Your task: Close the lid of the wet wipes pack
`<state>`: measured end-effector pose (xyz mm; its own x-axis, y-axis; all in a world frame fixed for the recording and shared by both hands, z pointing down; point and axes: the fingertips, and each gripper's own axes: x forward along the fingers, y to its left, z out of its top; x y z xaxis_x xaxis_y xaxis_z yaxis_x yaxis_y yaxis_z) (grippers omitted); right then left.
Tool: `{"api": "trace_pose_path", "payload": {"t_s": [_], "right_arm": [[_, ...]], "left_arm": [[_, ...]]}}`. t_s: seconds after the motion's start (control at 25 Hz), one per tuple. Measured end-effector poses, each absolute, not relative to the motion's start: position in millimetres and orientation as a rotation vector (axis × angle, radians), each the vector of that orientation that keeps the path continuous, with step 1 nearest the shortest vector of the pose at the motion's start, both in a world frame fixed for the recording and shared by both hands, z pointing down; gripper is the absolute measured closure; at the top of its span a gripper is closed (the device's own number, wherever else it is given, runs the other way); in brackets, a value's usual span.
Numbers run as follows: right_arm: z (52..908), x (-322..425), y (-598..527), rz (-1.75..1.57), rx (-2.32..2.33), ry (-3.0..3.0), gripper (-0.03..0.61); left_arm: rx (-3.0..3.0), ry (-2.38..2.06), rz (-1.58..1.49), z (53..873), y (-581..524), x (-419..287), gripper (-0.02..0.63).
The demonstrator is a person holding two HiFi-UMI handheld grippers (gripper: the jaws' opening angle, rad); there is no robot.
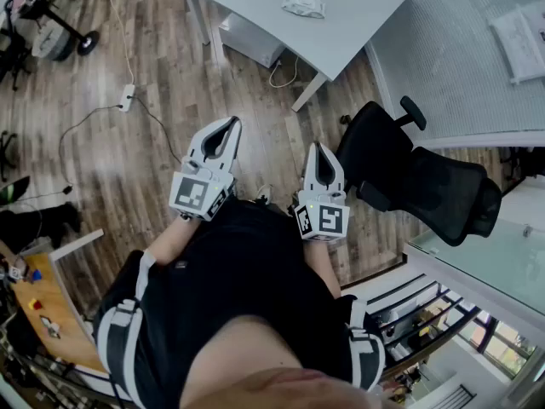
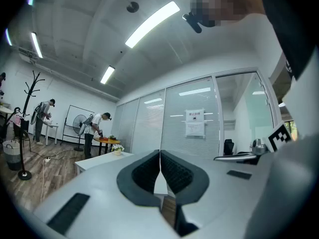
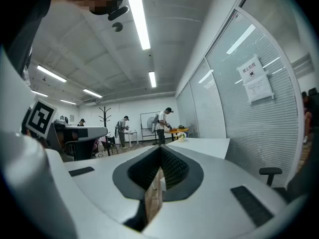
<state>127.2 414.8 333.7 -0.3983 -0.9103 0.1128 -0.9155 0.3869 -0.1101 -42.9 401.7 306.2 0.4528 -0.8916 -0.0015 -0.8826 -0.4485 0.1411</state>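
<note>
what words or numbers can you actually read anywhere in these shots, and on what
None can be read for certain.
Paper notice on the glass wall: a heading and lines of print, too small and blurred to read.
Square markers on the cubes: black-and-white patterns, no words.
White item on the table: no print can be made out.

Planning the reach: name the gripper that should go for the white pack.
Right, marginally. The left gripper and right gripper are both shut, empty and far from the white pack; the right points more directly at it.
</note>
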Motion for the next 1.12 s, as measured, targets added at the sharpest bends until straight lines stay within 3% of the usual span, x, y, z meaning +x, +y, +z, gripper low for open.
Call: {"api": "trace_pose_path", "payload": {"t_s": [0.76,0.88,1.12], "right_arm": [[327,121,406,0.238,1.718,-2.615,0.555],[328,115,401,0.270,1.719,-2.631,0.385],[337,93,398,0.266,1.745,-2.579,0.383]], "left_arm": [[2.588,-1.560,-0.134,306,395,-46,0.589],[2.582,-1.556,-0.121,307,393,-54,0.589],[2.573,-1.550,-0.080,316,393,-84,0.589]]}}
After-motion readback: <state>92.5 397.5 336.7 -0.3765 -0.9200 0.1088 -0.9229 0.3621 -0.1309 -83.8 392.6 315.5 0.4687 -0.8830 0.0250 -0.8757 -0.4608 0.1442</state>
